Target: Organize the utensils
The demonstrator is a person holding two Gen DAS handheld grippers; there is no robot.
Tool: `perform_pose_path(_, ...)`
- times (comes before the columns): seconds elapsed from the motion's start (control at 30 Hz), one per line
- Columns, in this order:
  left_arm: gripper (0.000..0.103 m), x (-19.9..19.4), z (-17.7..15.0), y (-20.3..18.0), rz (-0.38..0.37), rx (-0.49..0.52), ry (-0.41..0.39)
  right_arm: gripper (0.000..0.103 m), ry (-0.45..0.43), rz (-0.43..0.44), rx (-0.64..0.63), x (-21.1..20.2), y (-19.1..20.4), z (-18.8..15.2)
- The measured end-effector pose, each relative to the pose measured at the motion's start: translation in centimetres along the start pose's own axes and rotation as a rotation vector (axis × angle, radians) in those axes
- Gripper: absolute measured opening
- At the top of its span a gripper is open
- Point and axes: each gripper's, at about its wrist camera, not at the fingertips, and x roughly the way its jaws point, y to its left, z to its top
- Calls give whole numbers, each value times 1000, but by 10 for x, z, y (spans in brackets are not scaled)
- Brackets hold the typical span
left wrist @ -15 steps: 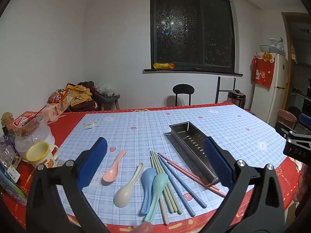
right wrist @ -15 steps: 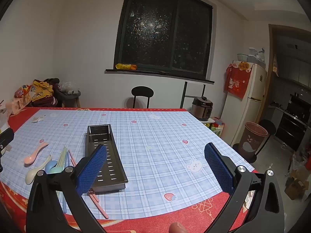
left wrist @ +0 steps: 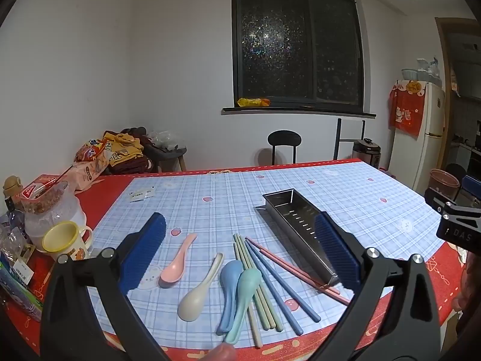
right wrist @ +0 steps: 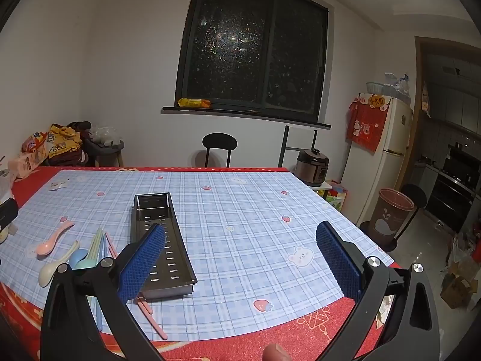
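I am judging the pink spoon (left wrist: 177,258), lying light, stiff and slick just ahead of my empty, wide-apart left claw (left wrist: 240,255), best pinched across its handle, while my right claw (right wrist: 240,258), equally agape, is hovering beside the steel tray (right wrist: 162,240); only "DAS" is legible.

My left gripper (left wrist: 240,252): jaws fully apart, nothing btwn pads, tilted slightly down. My right gripper (right wrist: 240,254): same, wide open, empty, slight downward tilt. A fingertip (left wrist: 224,353) shows at bottom edge of left view, another (right wrist: 275,352) in right view.
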Motion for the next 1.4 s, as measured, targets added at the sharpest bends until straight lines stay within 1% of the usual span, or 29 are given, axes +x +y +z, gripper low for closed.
perform_pose_path(1.4,98,2,-3,3,-7,10,17,98,18,-2,4,8,-2,-4)
